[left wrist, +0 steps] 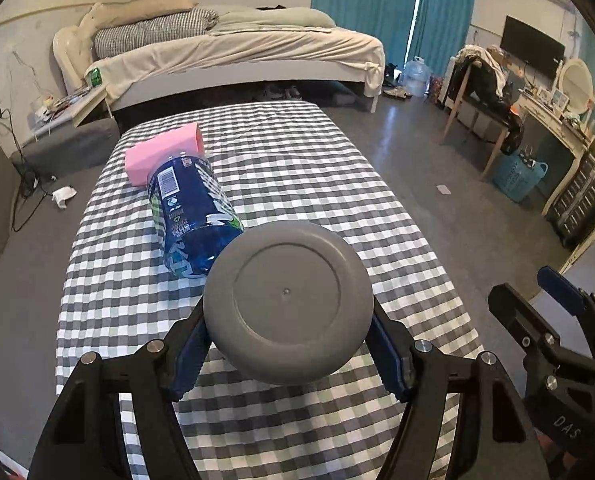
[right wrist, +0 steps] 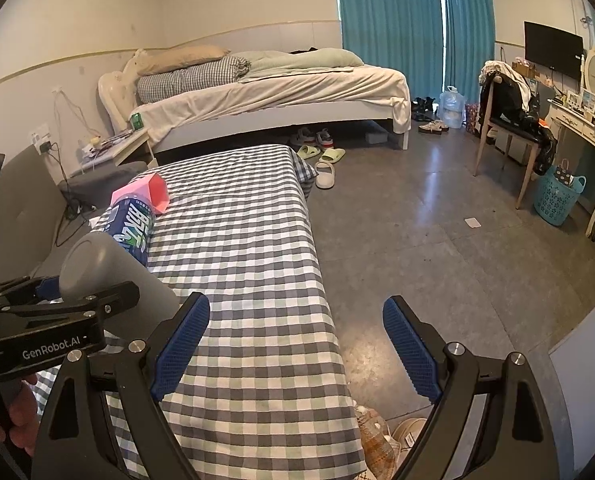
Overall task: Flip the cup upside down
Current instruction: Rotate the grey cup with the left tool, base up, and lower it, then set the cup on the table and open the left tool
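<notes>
The grey cup fills the near part of the left wrist view, clamped between the blue pads of the left tongs with its flat base pointing straight away from the camera, so it's lying on its side in the air, above the near half of the checkered counter. From the right wrist view you can see the same cup angled, base end up and away, with the left tongs pinching its body. The right tongs are spread wide with nothing in them, hanging over the counter's right edge and the floor. My guess is the flip is roughly half done, so the trick now is to keep rolling the wrist until the rim faces down, then lower it flat onto bare cloth and only let go once the rim sits level. Watch the blue can lying just beyond the cup, and the pink box behind that; I'd set down on the nearer side. The cup looks like smooth matte plastic, a plain rounded shape with a recessed ring on the base, so it could slip if the squeeze loosens mid-turn.
</notes>
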Demonstrator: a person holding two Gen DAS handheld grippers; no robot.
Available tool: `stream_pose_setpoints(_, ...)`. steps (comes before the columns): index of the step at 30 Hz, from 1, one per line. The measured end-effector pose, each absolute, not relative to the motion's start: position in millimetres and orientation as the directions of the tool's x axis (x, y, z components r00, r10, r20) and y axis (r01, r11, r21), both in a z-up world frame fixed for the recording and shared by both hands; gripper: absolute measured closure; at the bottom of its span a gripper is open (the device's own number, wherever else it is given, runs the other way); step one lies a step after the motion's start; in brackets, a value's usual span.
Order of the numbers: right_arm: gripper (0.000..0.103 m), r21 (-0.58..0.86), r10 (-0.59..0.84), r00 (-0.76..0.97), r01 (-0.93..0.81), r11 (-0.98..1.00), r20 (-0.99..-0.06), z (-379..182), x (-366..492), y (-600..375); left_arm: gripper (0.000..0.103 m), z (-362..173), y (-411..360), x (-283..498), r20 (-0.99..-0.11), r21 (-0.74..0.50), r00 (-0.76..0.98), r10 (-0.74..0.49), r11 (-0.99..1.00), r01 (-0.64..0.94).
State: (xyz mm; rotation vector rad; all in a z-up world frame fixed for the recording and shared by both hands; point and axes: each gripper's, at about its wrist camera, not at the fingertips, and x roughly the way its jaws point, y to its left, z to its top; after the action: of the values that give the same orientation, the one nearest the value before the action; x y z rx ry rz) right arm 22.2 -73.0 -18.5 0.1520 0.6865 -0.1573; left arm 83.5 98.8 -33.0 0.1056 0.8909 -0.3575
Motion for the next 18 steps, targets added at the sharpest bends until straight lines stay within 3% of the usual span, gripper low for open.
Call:
stream_pose_setpoints(3,0.014,0.09,-0.09,0.759,0.192,0.977,-0.644,-18.9,24.7,-71.8,0.028,-35.5,100.1,81.8,-0.768,-0.065,0.576,-0.28,0.929,0.365)
stream_pose_setpoints(5,0.014,0.09,-0.089,0.755,0.193,0.977,-0.649,-19.3,26.0,-71.3,0.021,-39.4,102.0,82.0,-0.773,-0.084,0.562,-0.296,0.925,0.371)
stream_pose_setpoints(12,0.014,0.068,-0.094,0.761,0.178,0.982,-0.642,-16.0,21.8,-66.5,0.021,-41.5,118.2,67.0,-0.755,-0.086,0.592,-0.283,0.937,0.338)
stream_pose_setpoints(18,0.014,0.049,-0.085,0.782,0.146,0.988,-0.617,-7.8,14.5,-56.8,0.021,-22.8,139.9,48.3,-0.689,-0.08,0.672,-0.27,0.951,0.3)
